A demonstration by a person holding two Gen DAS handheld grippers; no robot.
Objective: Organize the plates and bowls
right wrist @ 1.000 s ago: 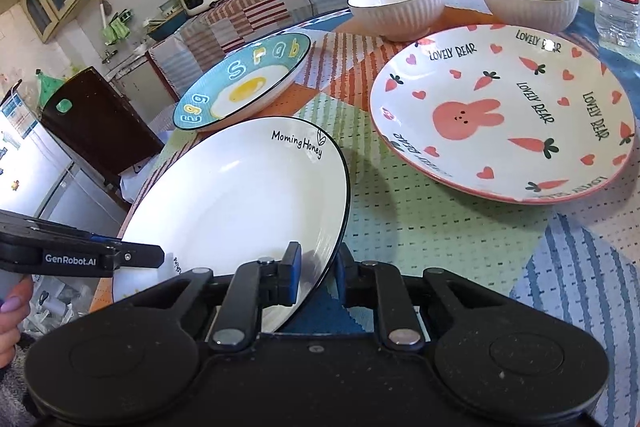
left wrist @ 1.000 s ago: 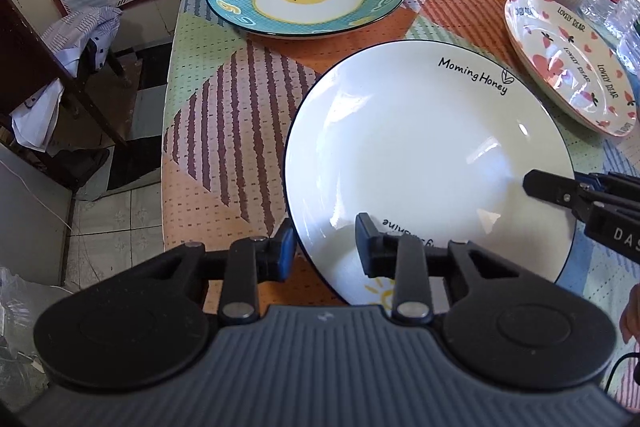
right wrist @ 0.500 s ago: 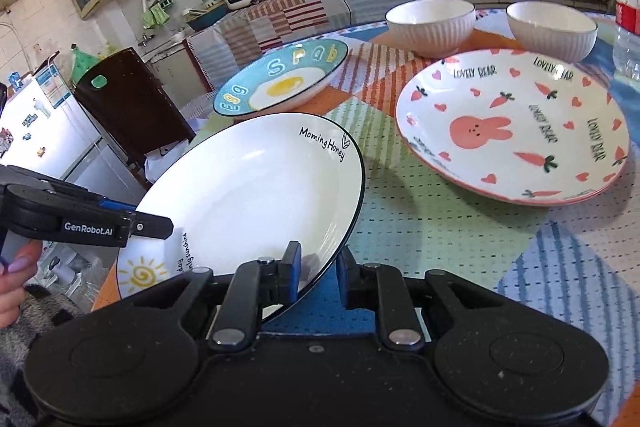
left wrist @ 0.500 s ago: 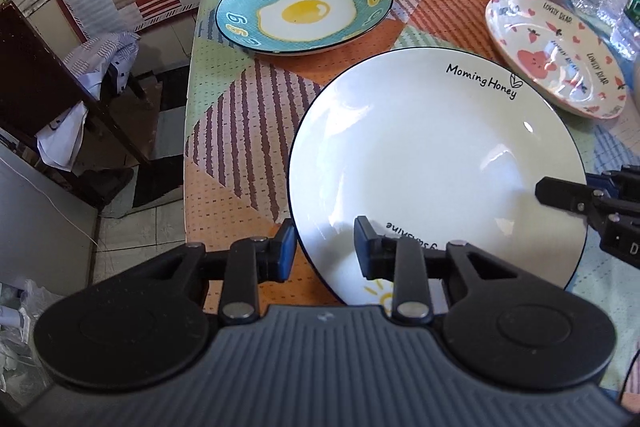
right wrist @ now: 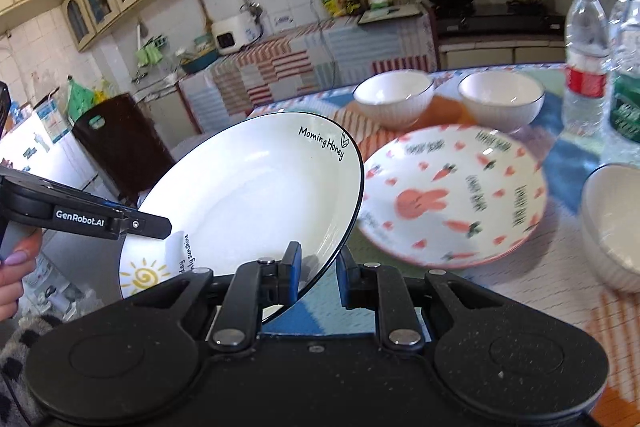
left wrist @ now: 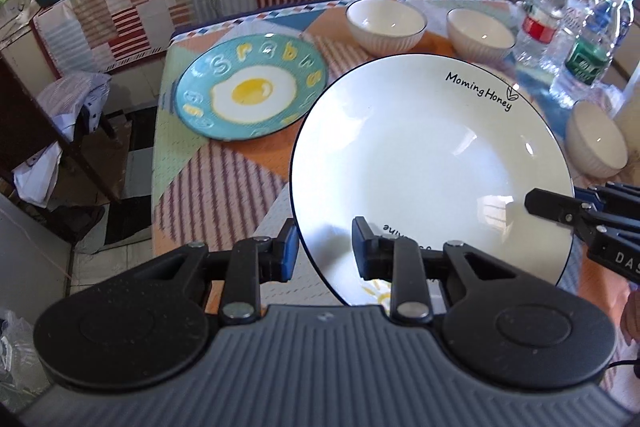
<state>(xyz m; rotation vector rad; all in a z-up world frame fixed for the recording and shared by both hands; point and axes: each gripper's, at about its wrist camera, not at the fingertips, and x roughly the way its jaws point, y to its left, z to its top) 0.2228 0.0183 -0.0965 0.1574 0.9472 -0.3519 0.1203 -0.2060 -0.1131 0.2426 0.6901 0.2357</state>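
While both grippers pinch the white plate (left wrist: pixel 420 155) by its near rim, I hold it clear of the table (left wrist: pixel 224 183), filling the centre of the left view. The left gripper (left wrist: pixel 325 251) clamps the rim at lower centre; the right gripper (right wrist: pixel 318 273) clamps it at lower centre of its own view. To do this well, I would keep both hands level and moving together, carry it over the bunny plate (right wrist: pixel 452 195) at centre right, then lower it flat, clear of the bowls (right wrist: pixel 394 97).
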